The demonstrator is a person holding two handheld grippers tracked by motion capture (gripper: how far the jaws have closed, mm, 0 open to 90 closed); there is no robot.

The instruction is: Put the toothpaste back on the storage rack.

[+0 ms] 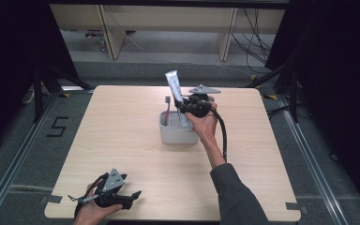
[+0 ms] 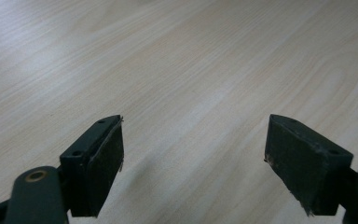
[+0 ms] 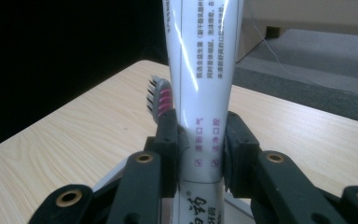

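The white toothpaste tube [image 3: 200, 93] with purple writing stands almost straight up, its flat end on top, squeezed by the right gripper [image 1: 183, 108] over the grey cup [image 1: 176, 133] with what looks like a pink toothbrush [image 1: 168, 107], while the left gripper [image 2: 193, 158] rests wide apart near the table's [image 1: 122, 140] front edge.

pale wood-grain laminate table [image 1: 122, 140] looking smooth, matt | white plastic toothpaste tube [image 3: 200, 84] showing glossy sheen | grey plastic cup [image 1: 178, 133] looking matt | black right gripper [image 3: 200, 154] pads appearing dull, rubbery
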